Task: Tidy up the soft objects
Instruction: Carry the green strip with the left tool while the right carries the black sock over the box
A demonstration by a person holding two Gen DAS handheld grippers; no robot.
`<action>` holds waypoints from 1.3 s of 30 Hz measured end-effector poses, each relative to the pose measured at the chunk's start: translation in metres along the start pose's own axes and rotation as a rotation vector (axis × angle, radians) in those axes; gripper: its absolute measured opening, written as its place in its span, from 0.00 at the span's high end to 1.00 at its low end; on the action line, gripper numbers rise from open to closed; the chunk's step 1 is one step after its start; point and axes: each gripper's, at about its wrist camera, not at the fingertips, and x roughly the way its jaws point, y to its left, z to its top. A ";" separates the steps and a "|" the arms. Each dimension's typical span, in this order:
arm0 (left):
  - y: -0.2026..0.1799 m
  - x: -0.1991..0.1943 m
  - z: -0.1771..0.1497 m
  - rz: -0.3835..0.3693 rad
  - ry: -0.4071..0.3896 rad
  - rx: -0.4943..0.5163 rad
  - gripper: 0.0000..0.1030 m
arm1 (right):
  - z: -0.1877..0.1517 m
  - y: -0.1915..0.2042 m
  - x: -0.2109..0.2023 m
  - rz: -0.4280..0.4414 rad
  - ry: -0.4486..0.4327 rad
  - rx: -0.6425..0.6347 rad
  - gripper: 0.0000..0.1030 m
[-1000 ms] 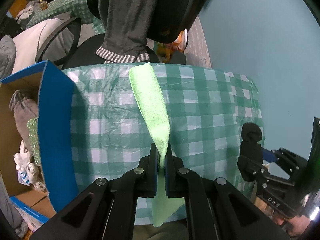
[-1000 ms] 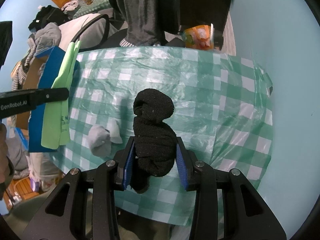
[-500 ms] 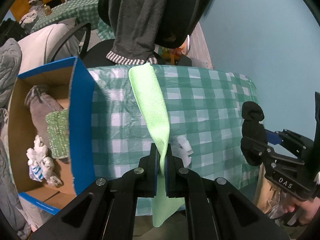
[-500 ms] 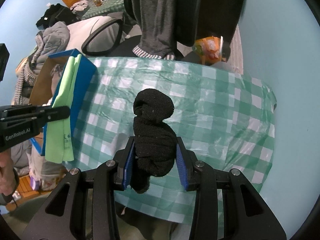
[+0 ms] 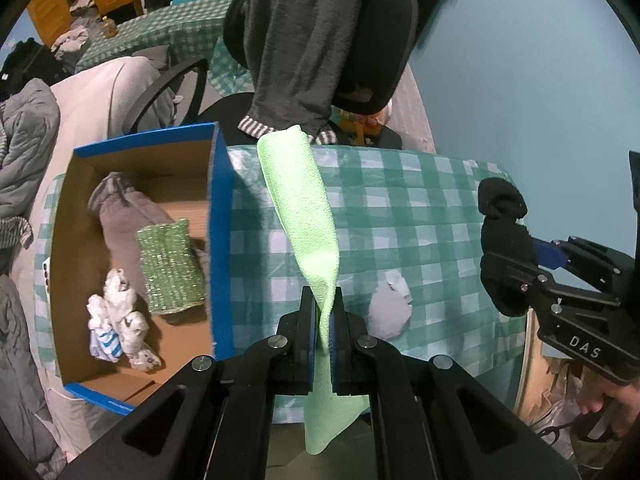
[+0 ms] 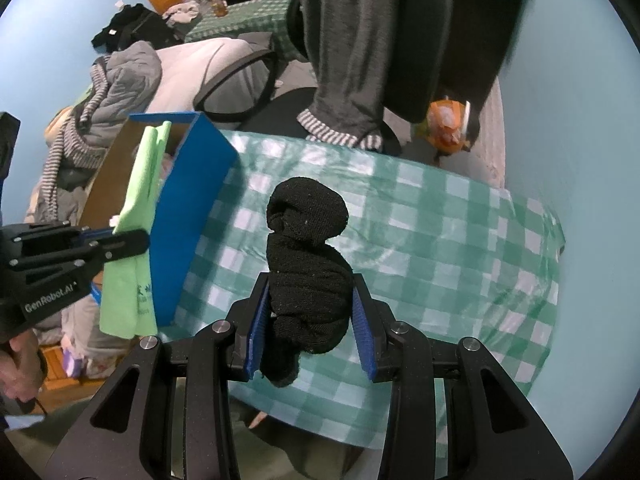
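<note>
The blue cardboard box stands on the green checked tablecloth, and everything else sits around it. The left gripper has its jaws pinched tight on a lime green cloth, which is lifted above the table just right of the box's tall blue right wall; one end stands up past the fingers, the other hangs below them. From the right wrist view, that same cloth hangs in front of the box's open top.

Inside the box lie a grey garment, a green knitted piece and a bundle of white socks, with bare cardboard showing at the far and near ends.

The right gripper is held well to the right of the box, its blue pads clamped on a rolled black sock that bulges out above the fingers. Between the box wall and that gripper, the cloth-covered tabletop is mostly bare, apart from a small pale grey sock lying flat on it, just right of the left gripper's fingers.

Beyond the box's far edge stands an office chair with a dark grey garment draped over its back. To the right, the table's edge curves close to the light blue wall.
</note>
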 end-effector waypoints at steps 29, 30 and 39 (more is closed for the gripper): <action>0.117 -0.022 -0.015 0.047 -0.036 -0.154 0.95 | 0.052 0.126 0.031 0.082 0.016 -0.178 0.64; 0.121 -0.023 -0.016 0.049 -0.037 -0.159 0.95 | 0.054 0.133 0.033 0.086 0.019 -0.188 0.64; 0.160 -0.022 -0.018 0.075 -0.036 -0.192 0.95 | 0.070 0.175 0.056 0.133 0.046 -0.243 0.64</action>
